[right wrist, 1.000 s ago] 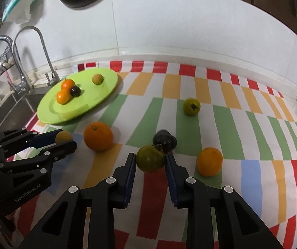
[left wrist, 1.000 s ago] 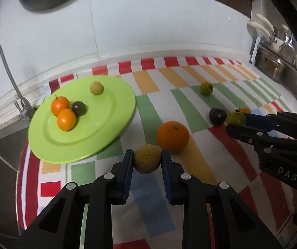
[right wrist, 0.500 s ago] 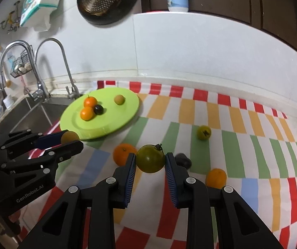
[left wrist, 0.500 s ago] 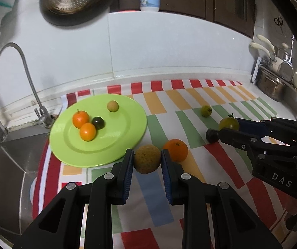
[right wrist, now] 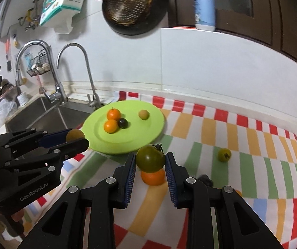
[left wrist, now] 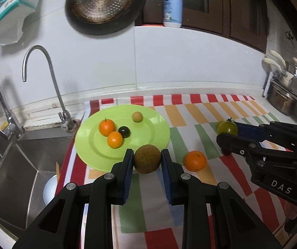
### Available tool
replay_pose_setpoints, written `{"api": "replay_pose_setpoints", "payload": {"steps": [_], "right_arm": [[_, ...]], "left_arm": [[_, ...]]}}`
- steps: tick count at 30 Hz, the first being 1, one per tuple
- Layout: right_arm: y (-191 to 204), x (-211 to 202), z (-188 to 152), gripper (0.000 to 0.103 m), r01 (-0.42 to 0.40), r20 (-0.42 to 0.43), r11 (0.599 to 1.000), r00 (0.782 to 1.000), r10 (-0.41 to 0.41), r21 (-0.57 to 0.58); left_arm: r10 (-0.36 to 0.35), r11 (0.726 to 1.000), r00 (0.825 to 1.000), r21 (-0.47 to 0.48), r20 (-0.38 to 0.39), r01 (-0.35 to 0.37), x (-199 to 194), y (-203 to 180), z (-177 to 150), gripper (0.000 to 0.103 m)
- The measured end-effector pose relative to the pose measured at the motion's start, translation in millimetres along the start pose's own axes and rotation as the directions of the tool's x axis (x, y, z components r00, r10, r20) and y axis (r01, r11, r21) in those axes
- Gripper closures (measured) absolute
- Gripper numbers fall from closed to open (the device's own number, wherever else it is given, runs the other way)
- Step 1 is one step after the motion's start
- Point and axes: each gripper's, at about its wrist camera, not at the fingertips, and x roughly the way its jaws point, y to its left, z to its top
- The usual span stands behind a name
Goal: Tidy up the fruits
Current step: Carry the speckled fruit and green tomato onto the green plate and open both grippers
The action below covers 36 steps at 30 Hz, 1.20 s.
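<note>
The desk [left wrist: 190, 101] is covered by a checked cloth [right wrist: 252, 151] in red, orange, green and white, with a steel sink [left wrist: 13, 166] sunk at its left end and two taps [left wrist: 44, 78] behind it. A lime-green plate [left wrist: 154, 132] is set at the cloth's back-left corner, just beside the sink; four small fruits are carried on it: two oranges [left wrist: 111, 133] touching each other, a dark round fruit [left wrist: 124, 131] against them, and a pale yellow fruit [left wrist: 137, 116] apart toward the plate's far side.

The left gripper [left wrist: 147, 162] is held level above the cloth at the plate's near rim, fingers pointing toward the wall; it is closed on a speckled brown fruit [left wrist: 147, 158], which is pinched between both blue pads. "GenRobot.AI" is read on its body in the right wrist view. The right gripper [right wrist: 150, 166] is held level to its right, also raised off the cloth, and is clamped on a green tomato [right wrist: 150, 158] with its stem up. "DAS" is printed on its side in the left wrist view.

A loose orange [left wrist: 195, 161] is left on the cloth between the two grippers, near the front edge. A small yellow-green fruit [right wrist: 224, 154] lies further right, and a dark fruit [right wrist: 205, 179] is partly hidden behind the right gripper's finger.

A pump bottle [left wrist: 173, 6] is stood on the ledge above the wall; its label is too blurred to read.
</note>
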Motion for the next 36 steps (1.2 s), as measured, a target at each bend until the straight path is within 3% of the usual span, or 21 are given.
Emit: {"api": "replay_pose_setpoints", "payload": {"steps": [10, 19, 28, 36], "right_arm": [[18.0, 20.9, 27.2, 0.073, -0.046, 0.029, 0.997, 0.998, 0.048, -0.068], [32.3, 59.7, 49.5, 0.073, -0.076, 0.002, 0.993, 0.997, 0.076, -0.093], [31.5, 106.3, 71.7, 0.073, -0.049, -0.070, 0.997, 0.997, 0.044, -0.063], [26.9, 152.8, 82.1, 0.073, -0.038, -0.164, 0.998, 0.986, 0.030, -0.045]], "left_arm": [[0.057, 0.998, 0.998, -0.028, 0.018, -0.056, 5.9, 23.7, 10.1, 0.076], [0.093, 0.995, 0.995, -0.033, 0.020, -0.093, 26.2, 49.5, 23.2, 0.076], [0.082, 0.996, 0.996, -0.032, -0.025, -0.083, 59.8, 73.2, 31.3, 0.076], [0.042, 0.996, 0.991, -0.075, -0.129, -0.051, 102.8, 94.5, 33.5, 0.076]]}}
